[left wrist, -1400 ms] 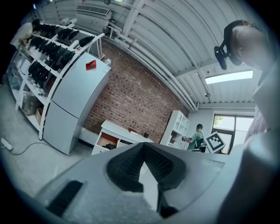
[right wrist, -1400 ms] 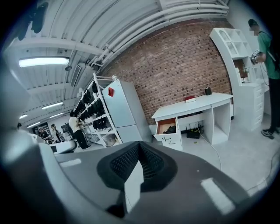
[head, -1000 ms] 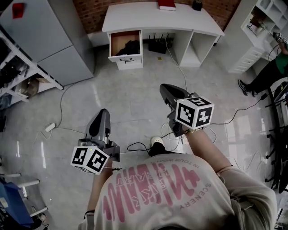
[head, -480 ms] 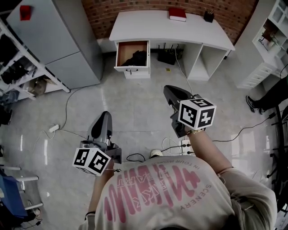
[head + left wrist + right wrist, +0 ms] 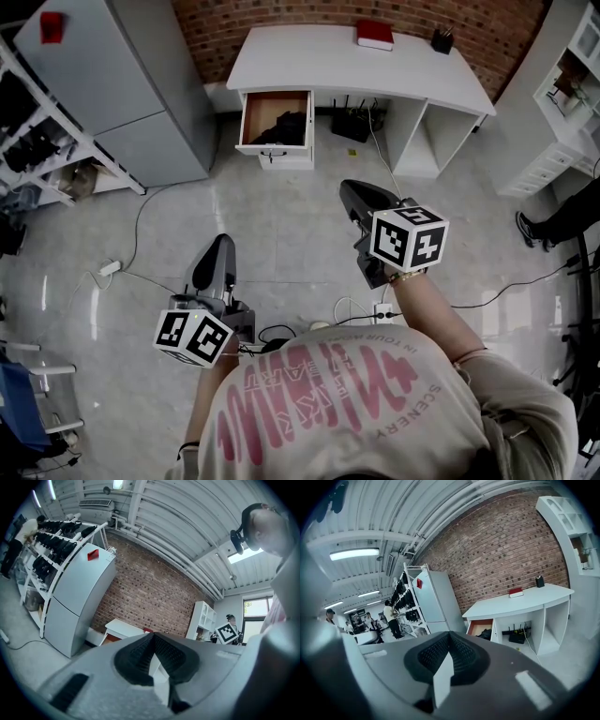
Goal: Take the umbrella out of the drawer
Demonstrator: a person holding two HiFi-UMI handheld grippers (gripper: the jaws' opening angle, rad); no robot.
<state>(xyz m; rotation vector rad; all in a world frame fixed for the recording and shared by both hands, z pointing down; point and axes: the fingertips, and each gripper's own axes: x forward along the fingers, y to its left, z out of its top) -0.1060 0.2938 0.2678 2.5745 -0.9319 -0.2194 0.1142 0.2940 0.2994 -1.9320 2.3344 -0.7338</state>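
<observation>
fingers (image 5: 139, 656) of left gripper (image 5: 217, 246) & right gripper (image 5: 354, 190) pressed together, empty, well apart from open drawer (image 5: 274, 150) w/ umbrella (image 5: 286, 127).

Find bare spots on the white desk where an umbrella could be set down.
Desk top: bare from its left end to the red book and along its front. Crowded: back right, by the book and dark holder.

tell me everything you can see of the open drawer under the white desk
The drawer stands pulled out from the left end of the white desk, just under its top. Its front is white with a small dark handle; the inside looks like brown wood. A dark bundle lies in it, toward the right side. Nothing else touches it.
</observation>
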